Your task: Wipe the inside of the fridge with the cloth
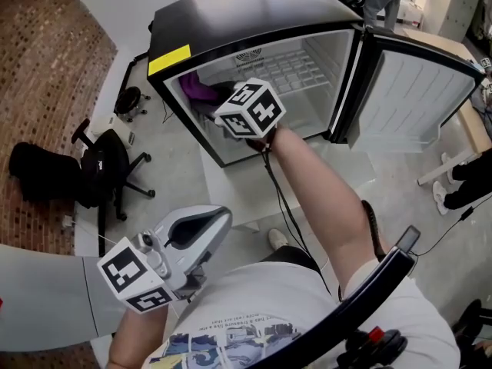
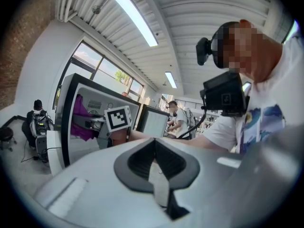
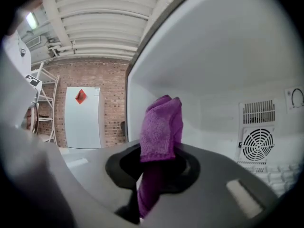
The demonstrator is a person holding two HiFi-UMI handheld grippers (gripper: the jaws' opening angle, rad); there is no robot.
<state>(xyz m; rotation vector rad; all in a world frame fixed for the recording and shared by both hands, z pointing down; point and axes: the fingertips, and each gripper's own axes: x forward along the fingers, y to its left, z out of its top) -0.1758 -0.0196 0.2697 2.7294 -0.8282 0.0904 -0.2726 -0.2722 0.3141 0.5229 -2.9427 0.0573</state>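
The fridge (image 1: 254, 10) stands on the floor with its door (image 1: 419, 98) swung wide to the right. That leaves the whole white interior open to a straight reach from the front.

The right tool (image 3: 156, 167) is inside the opening, on the left. It pinches the purple cloth (image 3: 161, 127) at its middle, so a folded wad stands up past the tips while the rest hangs down behind them. Gripped this way, the soft wad meets the liner first, not the hard tool. The wad is up by the left inner wall, near the top of the cavity, with the fan grille (image 3: 256, 144) off to its right on the back wall. I cannot tell whether the cloth is actually touching the wall.

The left tool (image 2: 153, 148) is pressed together on nothing. It is held low and near the body, well apart from the fridge. My guess is that it is parked there because wiping needs one hand and the door needs no holding.

The right forearm (image 1: 323, 198) runs almost straight from the body to the opening, and the marker cube (image 1: 250, 108) hides the hand. The left arm is bent in close, with its tool aimed loosely towards the fridge.
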